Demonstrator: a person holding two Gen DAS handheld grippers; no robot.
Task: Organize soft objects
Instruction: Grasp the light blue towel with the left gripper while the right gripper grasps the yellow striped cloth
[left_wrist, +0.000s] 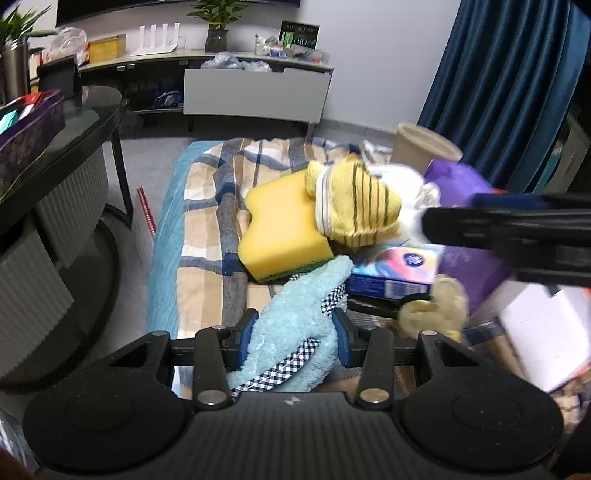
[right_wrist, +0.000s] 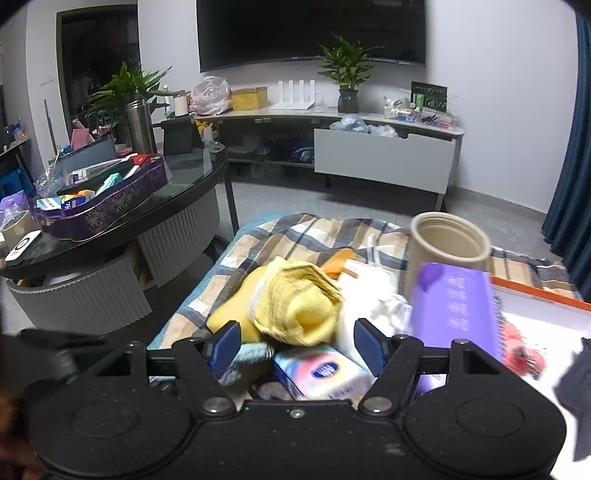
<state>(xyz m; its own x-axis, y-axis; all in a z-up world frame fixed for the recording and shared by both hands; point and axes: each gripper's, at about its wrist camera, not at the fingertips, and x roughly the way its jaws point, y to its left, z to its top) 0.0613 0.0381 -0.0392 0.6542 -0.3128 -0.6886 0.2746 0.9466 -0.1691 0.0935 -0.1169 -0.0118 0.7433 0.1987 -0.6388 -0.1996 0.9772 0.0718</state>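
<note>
Angling downward, the left gripper (left_wrist: 295, 332) clamps the fluffy blue cloth (left_wrist: 295, 325); the right gripper (right_wrist: 295, 347), likewise tilted, has jaws apart above the tissue pack (right_wrist: 325, 373).

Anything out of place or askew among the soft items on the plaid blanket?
Yes: hard items sit in the soft pile, a tissue box and a purple box lying tilted. The striped yellow cloth is slumped over the yellow sponge.
</note>
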